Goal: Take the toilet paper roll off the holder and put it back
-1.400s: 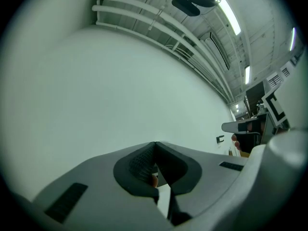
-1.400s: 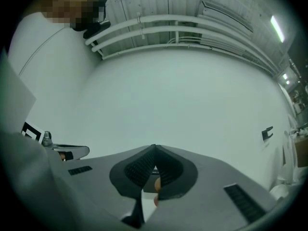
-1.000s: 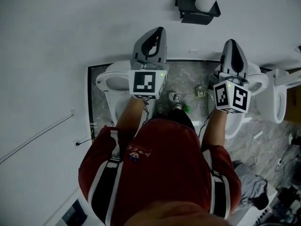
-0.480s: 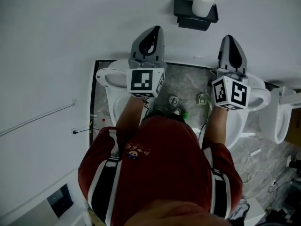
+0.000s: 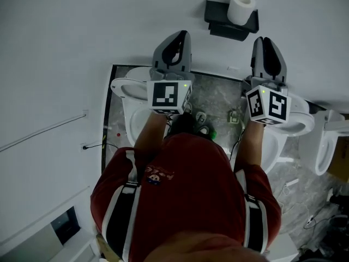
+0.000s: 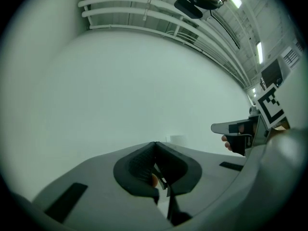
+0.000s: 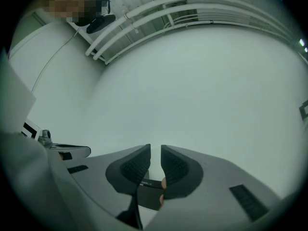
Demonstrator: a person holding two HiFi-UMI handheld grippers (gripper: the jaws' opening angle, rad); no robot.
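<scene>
The scene contains one toilet paper roll (image 5: 240,7), white, seated on one black holder (image 5: 229,23) fixed to the white wall (image 5: 65,48). The roll is on the holder and neither gripper touches it. Two grippers are in use, one in each of the person's hands, both pointed at the wall. The left gripper (image 5: 184,33) has its two jaws pressed together tip to tip, with nothing between them, as the left gripper view confirms (image 6: 155,144). The right gripper (image 5: 264,39) stands just below the holder in the head view and is the nearer of the two to the roll, yet clear of it. Its two jaws are opening, a narrow gap shows between the ribbed pads in the right gripper view (image 7: 155,150), and only bare wall is seen through that gap. Each gripper carries one marker cube, two in all: the left cube (image 5: 166,95) and the right cube (image 5: 268,105). Three white toilets (image 5: 122,89) stand on the marbled floor (image 5: 215,94) along the wall. The person wears a red shirt (image 5: 180,190).
</scene>
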